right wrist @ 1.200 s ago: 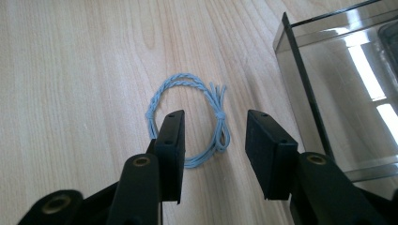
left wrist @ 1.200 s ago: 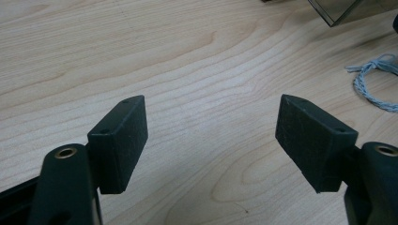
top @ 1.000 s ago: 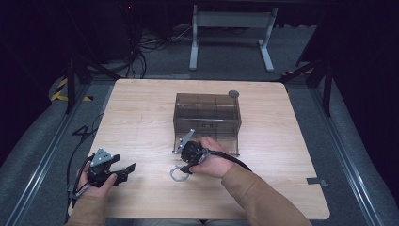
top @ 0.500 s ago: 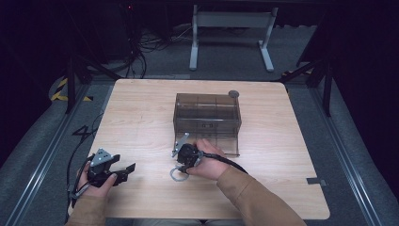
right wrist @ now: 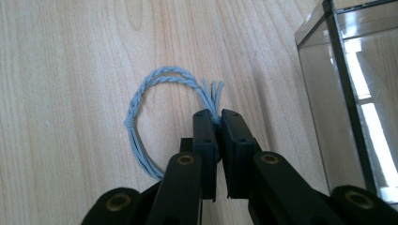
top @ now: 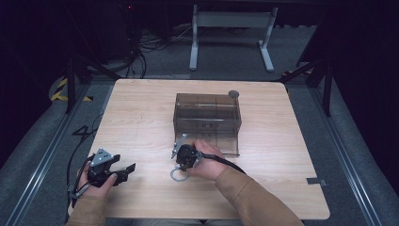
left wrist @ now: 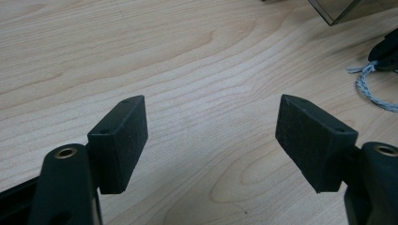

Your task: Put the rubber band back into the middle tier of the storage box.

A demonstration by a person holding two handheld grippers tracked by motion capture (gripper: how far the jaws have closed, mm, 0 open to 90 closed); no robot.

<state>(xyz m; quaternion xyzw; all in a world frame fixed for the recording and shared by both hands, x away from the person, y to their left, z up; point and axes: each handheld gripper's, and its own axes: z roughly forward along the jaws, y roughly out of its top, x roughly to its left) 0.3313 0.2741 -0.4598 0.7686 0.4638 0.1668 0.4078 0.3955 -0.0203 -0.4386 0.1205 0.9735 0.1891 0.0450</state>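
The right gripper's (right wrist: 216, 117) jaws have just closed onto the pale blue braided cord loop (right wrist: 155, 93) beside the smoky clear plastic box (top: 207, 121); lift it slowly, keeping the pinch on the knot

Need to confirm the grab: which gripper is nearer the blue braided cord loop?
Right. The right gripper has just closed its jaws on the blue braided cord loop at its knotted end. The left gripper sits open, apart from the loop, toward the table's left.

At the bottom of the high view, the right gripper (top: 181, 157) and left gripper (top: 123, 169) are black, each topped by a grey three-cornered plate and trailing a black cable. A tan sleeve (top: 256, 200) covers the right forearm at lower centre. In the gripper views, the jaws are flat black blocks with small screw holes, on arms with brass-ringed pivots.
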